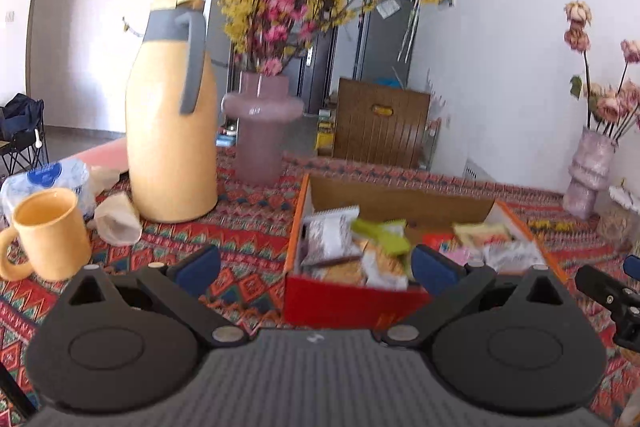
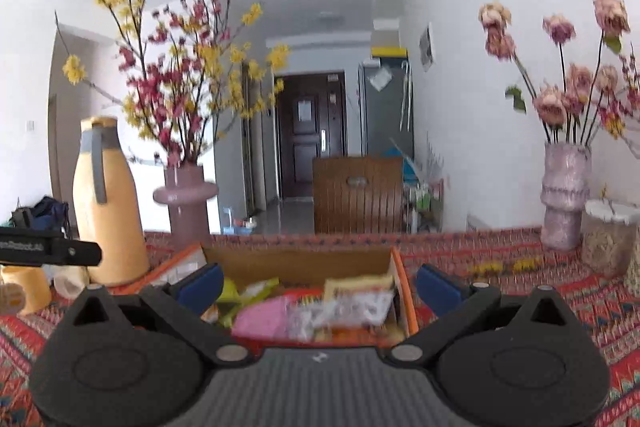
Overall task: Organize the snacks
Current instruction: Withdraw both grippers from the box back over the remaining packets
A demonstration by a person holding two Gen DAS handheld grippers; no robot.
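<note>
Both grippers — left gripper, right gripper — spread wide, empty, near snack box. Risk: blurred approach knocks thermos at left.

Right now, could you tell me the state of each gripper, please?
Left gripper: open, holding nothing, near the snack box.
Right gripper: open, holding nothing.

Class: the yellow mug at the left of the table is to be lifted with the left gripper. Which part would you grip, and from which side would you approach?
Probably the rim wall of the yellow mug, from above. It stands upright with its mouth open upward, so one finger can go inside and one outside. Its handle points left, away from the open left gripper, so it seems harder to reach.
</note>
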